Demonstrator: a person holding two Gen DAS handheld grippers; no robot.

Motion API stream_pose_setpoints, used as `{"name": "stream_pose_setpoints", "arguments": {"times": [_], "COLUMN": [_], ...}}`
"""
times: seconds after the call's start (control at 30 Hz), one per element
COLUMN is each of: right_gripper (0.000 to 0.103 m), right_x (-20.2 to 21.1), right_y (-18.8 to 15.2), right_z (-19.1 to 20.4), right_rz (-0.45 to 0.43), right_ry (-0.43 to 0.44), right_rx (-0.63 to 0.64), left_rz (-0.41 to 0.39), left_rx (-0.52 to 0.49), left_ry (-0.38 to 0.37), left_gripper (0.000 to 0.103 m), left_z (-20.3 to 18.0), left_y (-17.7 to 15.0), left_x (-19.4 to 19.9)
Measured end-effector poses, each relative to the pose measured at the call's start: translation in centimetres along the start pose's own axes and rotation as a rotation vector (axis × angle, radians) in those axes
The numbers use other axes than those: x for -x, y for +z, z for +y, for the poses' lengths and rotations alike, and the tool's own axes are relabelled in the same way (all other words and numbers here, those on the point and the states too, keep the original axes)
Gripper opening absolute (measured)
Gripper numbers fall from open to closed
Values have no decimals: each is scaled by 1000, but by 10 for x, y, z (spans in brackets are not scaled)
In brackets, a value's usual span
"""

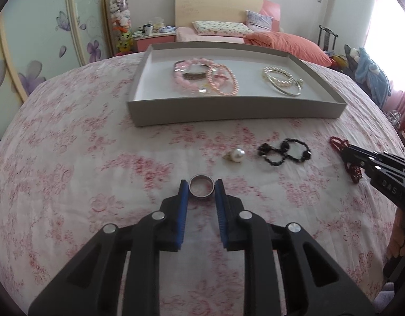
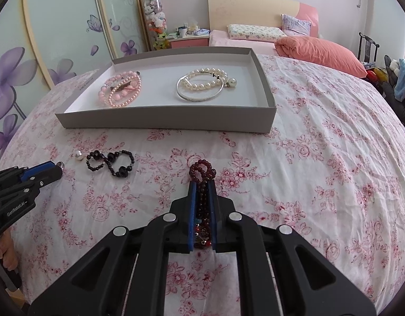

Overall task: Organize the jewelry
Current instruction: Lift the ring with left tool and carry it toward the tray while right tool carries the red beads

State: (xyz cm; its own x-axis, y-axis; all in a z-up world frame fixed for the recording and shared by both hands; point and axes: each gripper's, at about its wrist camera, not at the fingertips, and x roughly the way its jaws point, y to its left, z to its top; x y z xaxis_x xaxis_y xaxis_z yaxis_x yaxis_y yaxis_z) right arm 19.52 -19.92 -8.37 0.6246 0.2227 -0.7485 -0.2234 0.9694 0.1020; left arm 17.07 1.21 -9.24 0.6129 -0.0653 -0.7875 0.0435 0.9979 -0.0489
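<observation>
My left gripper (image 1: pixel 201 187) is shut on a silver ring (image 1: pixel 201 196), one blue pad against each side, low over the flowered cloth. My right gripper (image 2: pixel 202 183) is shut on a dark red bead bracelet (image 2: pixel 202 169), whose loop sticks out past the tips. On the cloth between them lie a pearl ring (image 1: pixel 238 154) and a black bead bracelet (image 1: pixel 284 152). Behind stands a grey tray (image 1: pixel 228 108) holding pink bracelets (image 1: pixel 202 76), a pearl bracelet (image 1: pixel 277 75) and a silver bangle (image 1: pixel 286 90). The right gripper (image 1: pixel 345 155) shows at the left wrist view's right edge.
The table's flowered cloth (image 2: pixel 320 171) slopes off at the left and right edges. Beyond the tray stand a bed with an orange quilt (image 2: pixel 320 50), flower-painted wardrobe doors (image 2: pixel 57 39) and a chair heaped with clothes (image 2: pixel 397 79). A hand (image 2: pixel 5 250) grips the left tool.
</observation>
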Motion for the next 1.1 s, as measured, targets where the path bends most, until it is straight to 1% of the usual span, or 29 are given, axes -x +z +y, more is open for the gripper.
{"name": "stream_pose_setpoints", "arguments": {"times": [0.13, 0.33, 0.7, 1.1], "right_gripper": [9, 9, 9, 9], "right_x": [6, 17, 42, 68], "right_y": [1, 5, 21, 38], "right_z": [6, 11, 19, 24], "right_rz": [-19, -51, -134, -229], "right_ry": [20, 46, 85, 112], "right_rx": [5, 5, 3, 10], "left_rz": [1, -18, -103, -189], "left_rx": [24, 44, 63, 48], "left_ry": [6, 8, 9, 10], "left_gripper": [21, 21, 21, 21], "left_z": [9, 17, 22, 15], "left_y": [0, 3, 14, 27], "left_x": [2, 8, 31, 51]}}
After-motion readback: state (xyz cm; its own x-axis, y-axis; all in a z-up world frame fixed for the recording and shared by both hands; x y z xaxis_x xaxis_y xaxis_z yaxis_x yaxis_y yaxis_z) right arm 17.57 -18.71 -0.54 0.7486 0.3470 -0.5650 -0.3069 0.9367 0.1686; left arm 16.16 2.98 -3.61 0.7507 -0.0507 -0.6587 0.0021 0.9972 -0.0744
